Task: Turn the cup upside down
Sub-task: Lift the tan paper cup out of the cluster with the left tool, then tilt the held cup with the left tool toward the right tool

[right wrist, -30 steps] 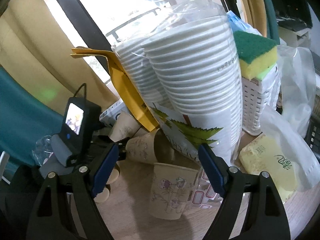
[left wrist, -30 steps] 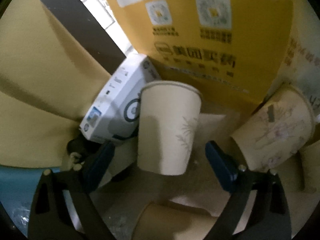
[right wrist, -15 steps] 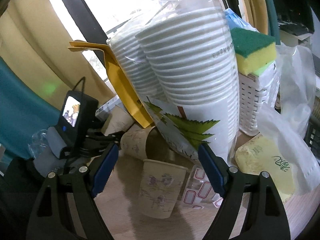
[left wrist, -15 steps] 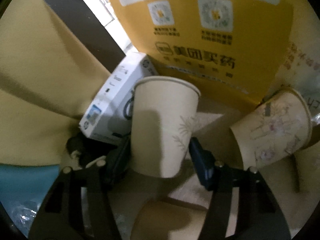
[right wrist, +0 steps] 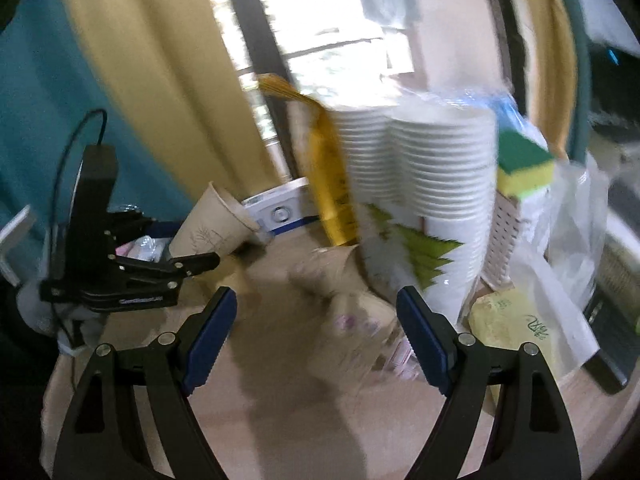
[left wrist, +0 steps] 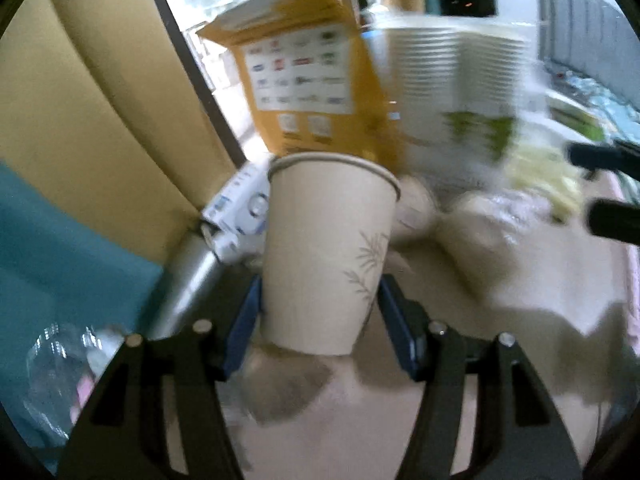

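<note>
A beige paper cup (left wrist: 326,248) with a faint leaf print is held between the blue pads of my left gripper (left wrist: 320,320), which is shut on its lower half, mouth facing away from the camera. In the right wrist view the same cup (right wrist: 212,224) is lifted off the table and tilted, mouth toward the right, in the left gripper (right wrist: 176,256). My right gripper (right wrist: 316,340) is open and empty above the table, with a blurred printed paper cup (right wrist: 352,320) beyond it.
A yellow paper bag (left wrist: 312,80), a white box (left wrist: 240,208) and bagged stacks of white cups (right wrist: 432,184) stand behind. A green-yellow sponge (right wrist: 524,164) sits on a white basket. A yellow packet (right wrist: 508,316) lies right. Curtains hang left.
My left gripper closed on the leaf-print cup, lifted it off the table and pulled back, tilting it. My right gripper drew back and stayed open. Both views are motion blurred.
</note>
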Motion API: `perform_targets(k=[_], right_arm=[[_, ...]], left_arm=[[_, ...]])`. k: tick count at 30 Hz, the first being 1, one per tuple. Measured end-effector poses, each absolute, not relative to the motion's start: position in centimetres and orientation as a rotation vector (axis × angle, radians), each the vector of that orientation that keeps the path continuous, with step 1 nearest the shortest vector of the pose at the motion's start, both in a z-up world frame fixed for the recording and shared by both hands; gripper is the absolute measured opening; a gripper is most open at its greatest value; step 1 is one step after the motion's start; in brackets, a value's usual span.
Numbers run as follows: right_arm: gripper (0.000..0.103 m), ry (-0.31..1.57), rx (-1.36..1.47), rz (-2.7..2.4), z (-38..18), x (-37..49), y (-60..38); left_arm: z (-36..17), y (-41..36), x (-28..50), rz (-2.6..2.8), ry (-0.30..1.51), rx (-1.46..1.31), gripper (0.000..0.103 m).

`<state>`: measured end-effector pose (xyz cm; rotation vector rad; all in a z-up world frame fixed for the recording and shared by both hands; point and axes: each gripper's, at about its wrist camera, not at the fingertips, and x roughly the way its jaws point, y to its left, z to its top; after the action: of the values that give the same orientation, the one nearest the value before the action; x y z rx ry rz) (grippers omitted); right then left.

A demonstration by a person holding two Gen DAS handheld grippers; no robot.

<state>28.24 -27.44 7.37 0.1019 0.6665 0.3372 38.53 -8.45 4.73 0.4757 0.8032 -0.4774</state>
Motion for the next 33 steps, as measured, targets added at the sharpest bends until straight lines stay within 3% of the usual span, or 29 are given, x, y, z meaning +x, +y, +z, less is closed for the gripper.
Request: perform_targets(k=[9, 15, 33], right_arm=[[0.084, 0.702, -0.126, 0.475, 7.1, 20.9, -23.8], [0.084, 0.710, -0.156, 0.551, 6.5, 17.6, -20.6], [0.084, 0.808, -0.295, 0.612, 1.7, 14.8, -17.8]], left_arm=[[4.1, -4.9, 22.8, -0.561, 0.754, 0.449, 0.060], [0.7, -5.4, 14.6, -0.640, 0.769, 0.448, 0.061], [-1.5, -3.2, 9.0, -0.682, 0.736, 0.212, 0.060]])
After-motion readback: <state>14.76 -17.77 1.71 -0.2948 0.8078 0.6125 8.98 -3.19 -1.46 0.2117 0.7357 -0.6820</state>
